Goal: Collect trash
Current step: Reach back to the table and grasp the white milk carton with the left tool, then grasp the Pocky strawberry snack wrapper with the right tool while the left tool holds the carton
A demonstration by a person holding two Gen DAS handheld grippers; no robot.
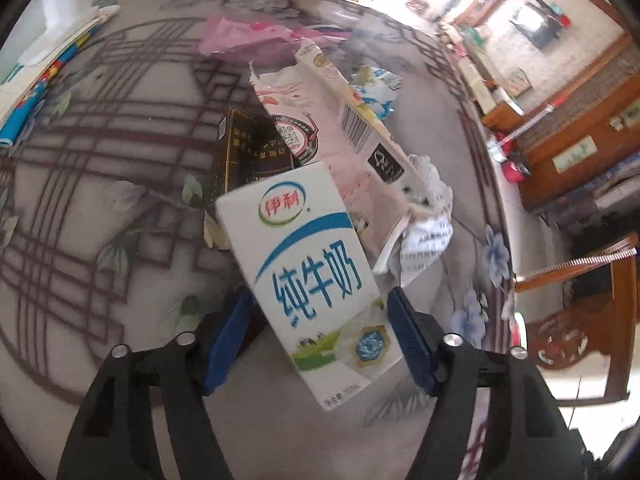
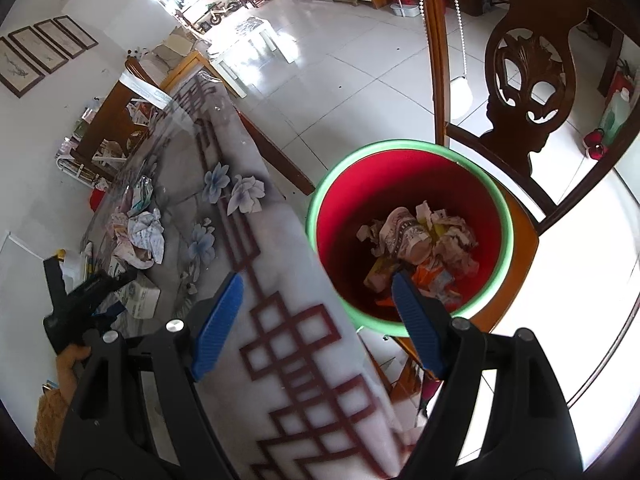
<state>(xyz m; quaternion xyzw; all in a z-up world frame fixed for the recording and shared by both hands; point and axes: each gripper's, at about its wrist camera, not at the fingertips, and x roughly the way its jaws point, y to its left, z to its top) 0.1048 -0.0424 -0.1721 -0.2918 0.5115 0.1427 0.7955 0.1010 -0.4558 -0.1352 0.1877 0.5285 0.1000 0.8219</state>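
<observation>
well, the left gripper [image 1: 318, 334] points down at the table [image 1: 120, 200], and a white milk carton [image 1: 308, 276] with blue writing sits between its two blue fingers [image 1: 228, 340]. the left finger looks like it meets the carton's left edge, and the right finger is just beside its right edge. i cannot tell if the pads press on it, so i cannot tell if the carton is held. the carton is tilted, with its top end pointing away from the claw.

past the top of the milk carton lies a black box [image 1: 248, 148], then a long pink and white carton [image 1: 340, 128] with its end torn open, and then a crumpled paper [image 1: 428, 216] with printing on it, to the right of the milk carton. a pink bag [image 1: 248, 38] lies farther off, behind them all.

the right wrist view shows other things. far to the left of the bin [image 2: 408, 236], the left gripper [image 2: 116, 292] and the hand [image 2: 70, 364] holding it are seen over the same pile. the right gripper [image 2: 316, 294] stands wide open with nothing in it. its left finger is over the table edge and its right finger is over the bin. the bin is red inside with a green rim, and it has crumpled paper and wrappers [image 2: 420, 240] at the bottom. it stands on a wooden chair [image 2: 524, 120], just to the right of the table.
</observation>
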